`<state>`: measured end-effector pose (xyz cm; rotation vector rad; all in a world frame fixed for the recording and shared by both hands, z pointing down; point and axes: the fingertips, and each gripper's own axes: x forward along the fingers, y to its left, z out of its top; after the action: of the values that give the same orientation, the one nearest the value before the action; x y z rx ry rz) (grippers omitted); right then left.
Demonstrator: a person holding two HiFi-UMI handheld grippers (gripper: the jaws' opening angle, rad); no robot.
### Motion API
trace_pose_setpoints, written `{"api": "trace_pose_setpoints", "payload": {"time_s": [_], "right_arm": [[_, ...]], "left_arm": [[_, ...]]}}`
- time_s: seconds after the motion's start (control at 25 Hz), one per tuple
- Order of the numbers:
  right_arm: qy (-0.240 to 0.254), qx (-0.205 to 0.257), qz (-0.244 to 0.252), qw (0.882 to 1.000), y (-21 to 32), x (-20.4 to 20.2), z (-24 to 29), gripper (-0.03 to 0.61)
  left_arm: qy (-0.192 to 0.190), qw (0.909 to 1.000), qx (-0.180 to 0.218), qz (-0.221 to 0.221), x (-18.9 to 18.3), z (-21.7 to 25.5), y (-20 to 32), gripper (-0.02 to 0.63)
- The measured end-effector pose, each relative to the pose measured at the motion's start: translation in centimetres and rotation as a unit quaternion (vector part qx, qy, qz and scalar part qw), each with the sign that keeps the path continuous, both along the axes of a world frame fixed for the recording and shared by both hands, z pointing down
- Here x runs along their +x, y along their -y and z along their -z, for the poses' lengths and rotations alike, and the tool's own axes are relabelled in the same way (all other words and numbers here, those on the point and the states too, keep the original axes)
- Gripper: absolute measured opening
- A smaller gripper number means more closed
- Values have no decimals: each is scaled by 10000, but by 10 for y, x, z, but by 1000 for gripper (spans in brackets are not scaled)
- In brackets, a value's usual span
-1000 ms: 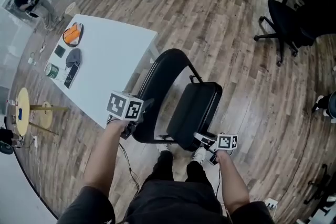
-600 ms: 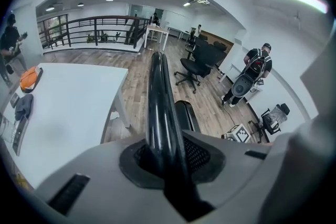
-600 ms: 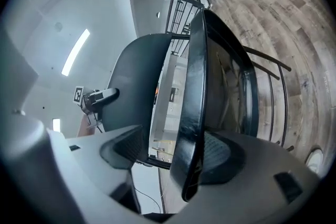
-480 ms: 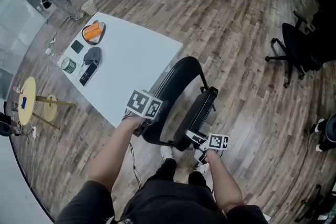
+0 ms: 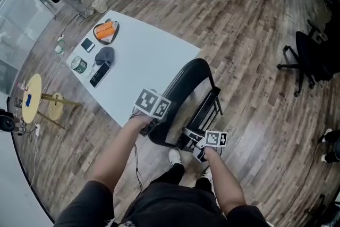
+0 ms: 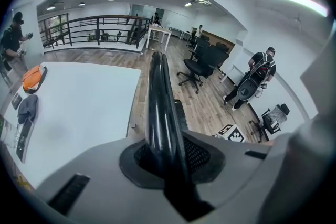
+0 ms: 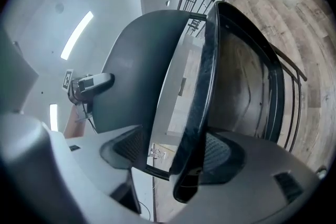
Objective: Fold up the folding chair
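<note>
The black folding chair (image 5: 187,87) stands beside the white table, its seat (image 5: 204,111) swung up close to the backrest. My left gripper (image 5: 152,129) is shut on the backrest's top rim (image 6: 157,102), which runs straight out from between its jaws. My right gripper (image 5: 194,140) is shut on the front rim of the seat (image 7: 202,92). In the right gripper view the backrest panel (image 7: 134,68) stands just left of that rim, with the left gripper (image 7: 86,84) at its far edge. My shoes show under the chair.
The white table (image 5: 141,56) at the chair's left carries an orange item in a bowl (image 5: 105,31), a tin, a grey cloth and a phone. A round yellow stool (image 5: 31,98) is at far left. Black office chairs (image 5: 313,58) stand at right. People stand in the background.
The seat has swung up from flat to nearly against the backrest, the right gripper rising with it. Both grippers and the chair have shifted towards the table.
</note>
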<state>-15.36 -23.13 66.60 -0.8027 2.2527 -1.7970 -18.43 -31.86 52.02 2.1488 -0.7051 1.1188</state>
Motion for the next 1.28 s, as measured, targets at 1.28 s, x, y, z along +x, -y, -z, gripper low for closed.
{"api": "trace_pose_setpoints", "payload": {"time_s": [1.28], "right_arm": [[8, -197, 18, 9998, 68, -88, -22, 330]], "left_arm": [[-79, 9999, -112, 41, -70, -17, 53, 69]]}}
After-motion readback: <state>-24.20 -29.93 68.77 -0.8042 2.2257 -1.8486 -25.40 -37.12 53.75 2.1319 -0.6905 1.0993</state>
